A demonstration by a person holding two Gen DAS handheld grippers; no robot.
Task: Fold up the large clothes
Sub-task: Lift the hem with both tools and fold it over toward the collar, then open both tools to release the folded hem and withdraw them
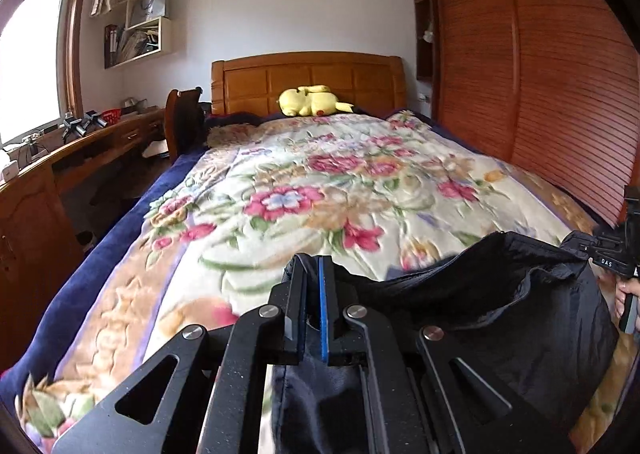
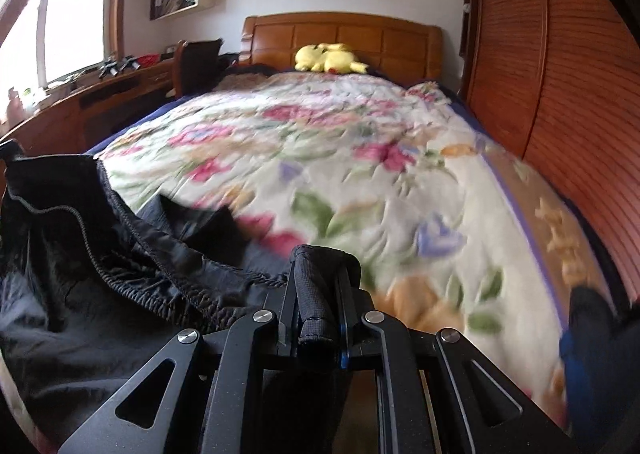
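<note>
Left wrist view: both tongs pinch one dark garment above the near end of the bed.

Left tongs [image 1: 314, 266] are pressed together on an edge of the black garment [image 1: 500, 294], cloth caught between the black pad and the blue pad. Right tongs [image 2: 320, 254] are likewise clamped on a folded hem of the same garment [image 2: 80, 274], whose elastic waistband sags toward the left tongs. From the left wrist camera the right tongs [image 1: 616, 254] appear at the garment's far corner, a hand beneath them. The garment hangs between the two tongs, over the floral blanket [image 1: 320, 194] at the foot of the bed [image 1: 100, 254]. A yellow plush toy [image 1: 312, 100] lies at the bed's headboard [image 1: 308, 78]. A wooden desk [image 1: 80, 142] stands beside the bed; a slatted wardrobe [image 1: 540, 94] flanks the opposite side.
</note>
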